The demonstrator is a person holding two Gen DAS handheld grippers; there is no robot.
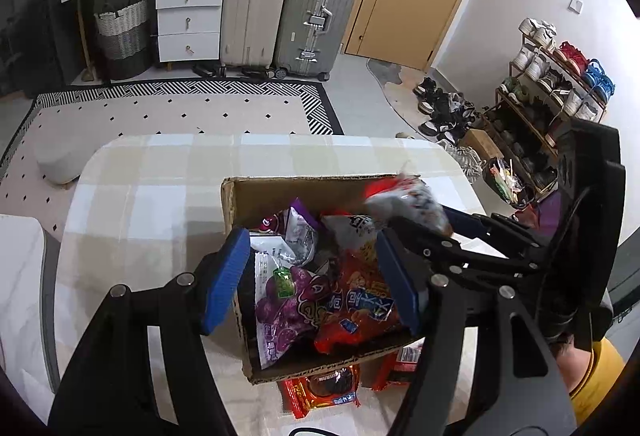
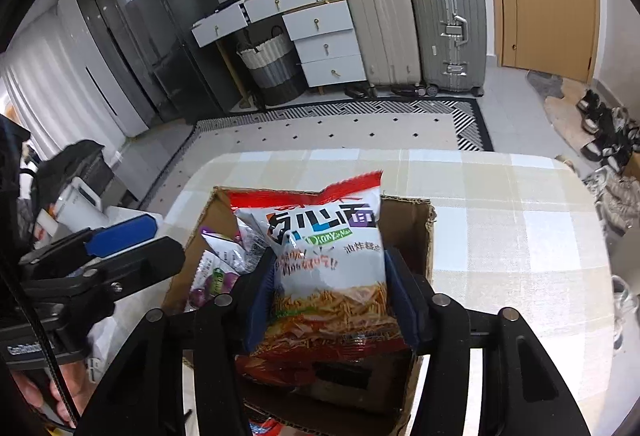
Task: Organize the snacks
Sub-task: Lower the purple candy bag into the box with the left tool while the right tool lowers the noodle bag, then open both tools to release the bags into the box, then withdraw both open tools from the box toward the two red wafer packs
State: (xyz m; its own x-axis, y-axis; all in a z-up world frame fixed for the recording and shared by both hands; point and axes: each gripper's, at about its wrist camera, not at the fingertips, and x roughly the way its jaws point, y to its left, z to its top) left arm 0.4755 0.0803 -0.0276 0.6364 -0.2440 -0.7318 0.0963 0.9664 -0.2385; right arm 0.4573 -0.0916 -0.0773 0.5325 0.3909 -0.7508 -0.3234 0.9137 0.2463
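An open cardboard box (image 1: pixel 280 196) stands on the checked tablecloth (image 1: pixel 140 204). Inside lie a purple snack bag (image 1: pixel 280 300), a red bag (image 1: pixel 360 308) and a white-and-purple bag (image 1: pixel 300 232). My left gripper (image 1: pixel 312 280) hovers open over the box with nothing between its blue pads. My right gripper (image 2: pixel 330 260) is shut on a white-and-red noodle snack bag (image 2: pixel 324 236), held upright above the box (image 2: pixel 412 232). In the left wrist view this bag (image 1: pixel 404 204) looks blurred at the box's far right corner, in the right gripper (image 1: pixel 424 220). The left gripper (image 2: pixel 166 238) shows at the left of the right wrist view.
Two red packets (image 1: pixel 324 392) (image 1: pixel 400 360) lie on the table in front of the box. Beyond the table are a rug (image 1: pixel 180 112), suitcases (image 1: pixel 288 8), a drawer unit (image 1: pixel 188 16) and a shoe rack (image 1: pixel 560 88). A hand (image 2: pixel 68 396) grips the left tool.
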